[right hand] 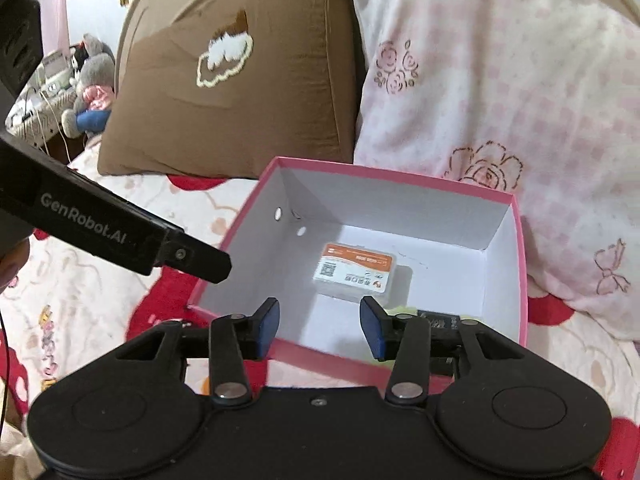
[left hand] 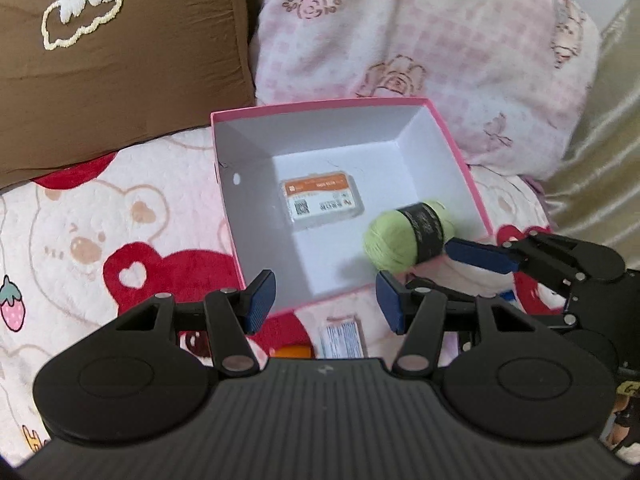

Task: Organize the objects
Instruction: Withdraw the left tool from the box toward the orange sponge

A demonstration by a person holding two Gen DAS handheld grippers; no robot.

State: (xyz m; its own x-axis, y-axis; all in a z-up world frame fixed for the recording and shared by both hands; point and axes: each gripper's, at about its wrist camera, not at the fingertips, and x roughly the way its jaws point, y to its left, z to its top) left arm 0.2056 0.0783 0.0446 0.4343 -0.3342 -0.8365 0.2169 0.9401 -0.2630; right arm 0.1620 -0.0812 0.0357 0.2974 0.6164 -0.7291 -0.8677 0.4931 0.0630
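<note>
A pink box (left hand: 452, 136) with a white inside sits on the blanket. On its floor lies a clear case with an orange label (left hand: 322, 200), also in the right wrist view (right hand: 354, 270). A light green ball of yarn with a black band (left hand: 408, 240) is at the box's near right corner. One blue finger (left hand: 480, 256) of my right gripper is just beside the yarn, apart from it. My left gripper (left hand: 326, 300) hangs open over the box's near rim, nothing between its fingers. My right gripper (right hand: 320, 328) is open and empty; its right finger hides most of the yarn (right hand: 436, 320).
A brown cushion (left hand: 120, 80) and a pink rose-print pillow (left hand: 440, 40) stand behind the box. In front of the box, on the bear-print blanket (left hand: 100, 220), lie a small white and blue packet (left hand: 344, 340) and an orange thing (left hand: 292, 350). Plush toys (right hand: 88, 80) are far left.
</note>
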